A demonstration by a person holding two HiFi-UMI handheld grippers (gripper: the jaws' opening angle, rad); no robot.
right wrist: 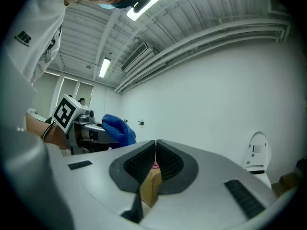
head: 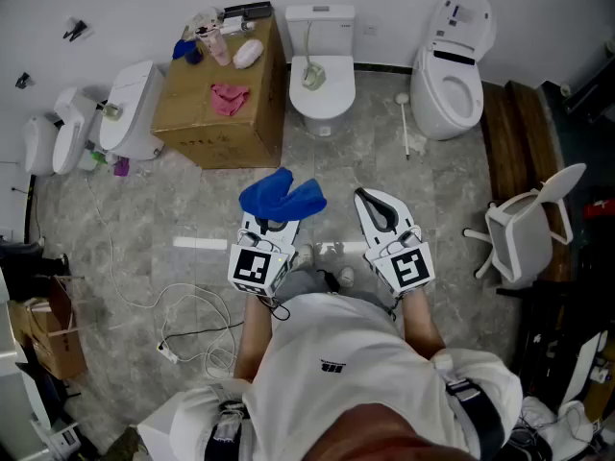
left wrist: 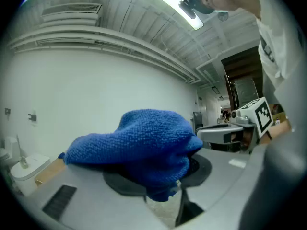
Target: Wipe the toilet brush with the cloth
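Two tongs are out in front, side by side over the grey floor [head: 144,219], near each other but not touching. The left tongs [head: 274,221] are pinching the blue cloth [head: 282,196]. It bunches up over the tips and one fold flops out toward the right tongs [head: 379,211]. Those are pressed together, and in the right gripper view the ribbed pads meet in one tight line, pad on pad.

I'm fairly sure the brush [head: 405,128] is the thin white stick with a round end. It's lying on the floor between the middle toilet [head: 322,89] and the toilet with its lid up [head: 452,84]. It's well apart from both tongs and from the cloth.

Just left of the middle toilet there's a cardboard box [head: 216,133] with a pink rag [head: 229,97] and some bottles [head: 216,41] on top. Two more white toilets [head: 130,113] stand against the wall left of the box. A white chair [head: 524,233] stands off to the right, and a loose cable [head: 192,320] loops on the floor to the left.
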